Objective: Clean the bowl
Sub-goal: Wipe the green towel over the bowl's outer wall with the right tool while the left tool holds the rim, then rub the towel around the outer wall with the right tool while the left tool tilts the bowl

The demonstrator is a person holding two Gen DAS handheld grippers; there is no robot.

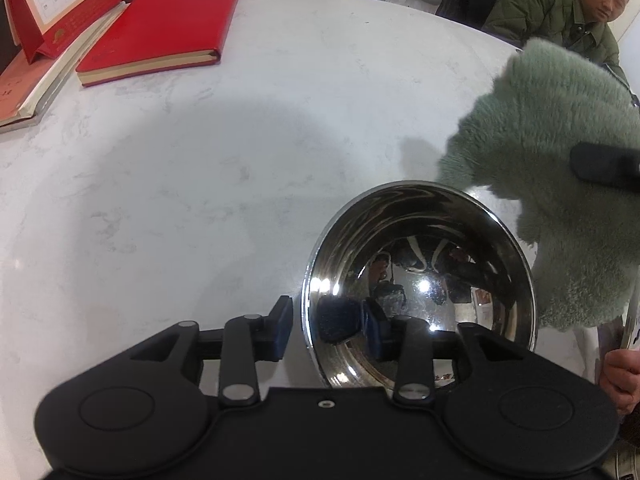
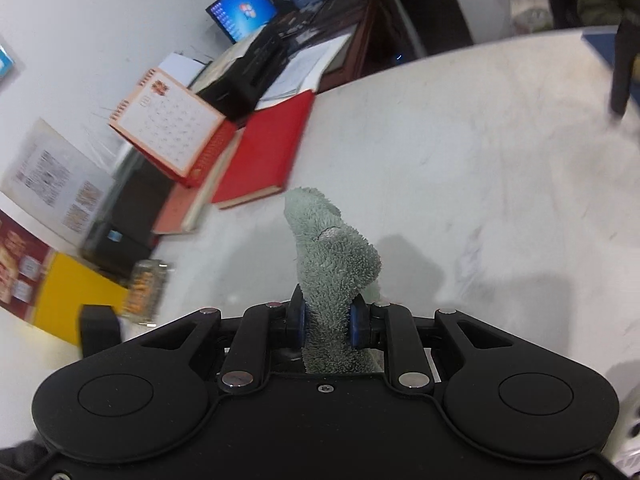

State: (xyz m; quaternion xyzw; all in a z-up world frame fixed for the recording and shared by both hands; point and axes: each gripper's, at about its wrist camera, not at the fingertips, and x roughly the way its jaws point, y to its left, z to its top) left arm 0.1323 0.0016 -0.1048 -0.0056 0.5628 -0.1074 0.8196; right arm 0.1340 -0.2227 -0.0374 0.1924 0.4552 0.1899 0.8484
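Note:
A shiny steel bowl (image 1: pixel 420 276) is tilted toward the left wrist camera above the white table (image 1: pixel 240 140). My left gripper (image 1: pixel 328 330) straddles its near-left rim, one finger (image 1: pixel 280 332) outside and one inside, and looks closed on the rim. A fluffy green cloth (image 1: pixel 560 168) hangs just right of and above the bowl, touching its far rim. My right gripper (image 2: pixel 328 322) is shut on the same green cloth (image 2: pixel 332 256), which sticks up between the pads. The bowl is not in the right wrist view.
A red notebook (image 1: pixel 160 28) and a desk calendar (image 1: pixel 60 0) lie at the table's far left, also in the right wrist view (image 2: pixel 264 148). A seated man in a green jacket (image 1: pixel 560 12) is beyond the far right edge. A hand (image 1: pixel 620 372) shows at lower right.

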